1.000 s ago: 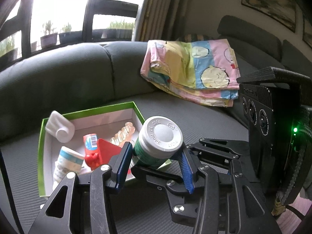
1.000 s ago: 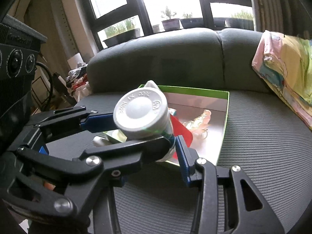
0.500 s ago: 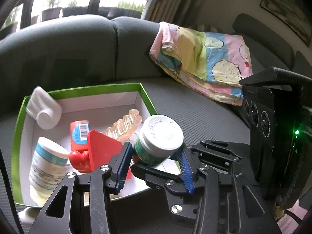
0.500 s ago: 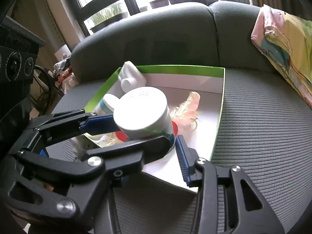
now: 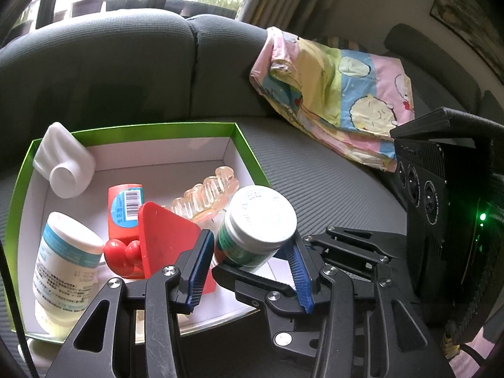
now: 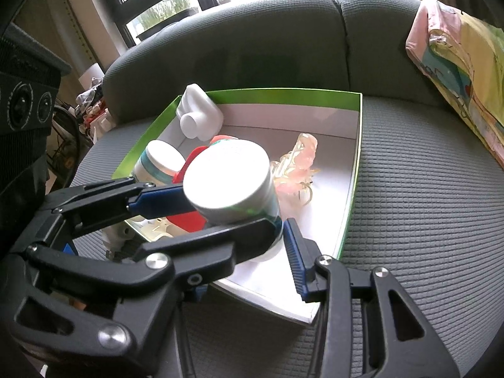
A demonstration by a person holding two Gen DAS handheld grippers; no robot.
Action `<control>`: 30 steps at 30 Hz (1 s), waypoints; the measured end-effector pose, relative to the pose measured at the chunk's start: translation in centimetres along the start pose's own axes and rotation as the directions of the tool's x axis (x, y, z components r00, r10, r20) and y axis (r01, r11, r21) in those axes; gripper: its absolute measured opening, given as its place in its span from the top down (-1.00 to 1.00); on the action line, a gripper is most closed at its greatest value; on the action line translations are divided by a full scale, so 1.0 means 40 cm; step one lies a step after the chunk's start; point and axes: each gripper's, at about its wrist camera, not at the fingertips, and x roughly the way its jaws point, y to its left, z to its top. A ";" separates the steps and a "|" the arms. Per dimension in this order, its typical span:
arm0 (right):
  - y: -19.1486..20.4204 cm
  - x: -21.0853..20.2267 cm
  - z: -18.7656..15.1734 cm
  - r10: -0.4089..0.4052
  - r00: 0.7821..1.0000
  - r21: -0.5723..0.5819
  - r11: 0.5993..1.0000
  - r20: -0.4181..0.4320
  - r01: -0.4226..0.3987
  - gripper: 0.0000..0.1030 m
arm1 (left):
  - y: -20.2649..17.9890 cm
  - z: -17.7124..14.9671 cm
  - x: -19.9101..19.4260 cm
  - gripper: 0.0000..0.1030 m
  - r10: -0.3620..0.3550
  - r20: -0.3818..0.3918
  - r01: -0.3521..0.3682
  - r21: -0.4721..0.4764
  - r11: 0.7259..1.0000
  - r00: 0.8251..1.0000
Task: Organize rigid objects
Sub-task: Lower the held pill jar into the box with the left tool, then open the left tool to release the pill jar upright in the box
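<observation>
A green-labelled bottle with a white cap [image 5: 256,223] [image 6: 231,186] is held by both grippers over the near right part of a green-rimmed white box [image 5: 239,138] [image 6: 359,132]. My left gripper [image 5: 249,252] is shut on the bottle. My right gripper [image 6: 217,217] is shut on it too. Inside the box lie a white bottle [image 5: 64,165], a blue-banded white jar [image 5: 63,267], a red tube [image 5: 124,211], a red triangular piece [image 5: 167,236] and a clear pinkish plastic piece [image 5: 204,198].
The box rests on a grey sofa seat [image 6: 425,204] with the backrest [image 5: 126,72] behind. A folded colourful blanket [image 5: 340,100] lies to the right. The other gripper's black body [image 5: 450,208] stands at the right of the left wrist view.
Both grippers have carried the bottle forward and down, from in front of the box to over its near right part. The box contents now appear closer.
</observation>
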 end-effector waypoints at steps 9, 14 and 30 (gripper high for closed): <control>-0.005 0.009 0.008 -0.011 1.000 -0.004 1.000 -0.025 0.010 0.19 | 0.010 0.007 0.012 0.07 -0.010 -0.010 0.010 -0.029 1.000 1.000; -0.003 0.016 0.016 -0.027 0.999 -0.005 1.000 -0.041 0.027 0.17 | 0.028 0.007 0.016 0.07 -0.007 -0.020 0.005 -0.055 0.998 1.000; -0.003 -0.032 0.009 -0.093 0.996 -0.013 0.996 -0.015 0.092 -0.24 | 0.018 0.003 -0.029 -0.59 0.141 0.011 -0.140 -0.044 0.989 0.990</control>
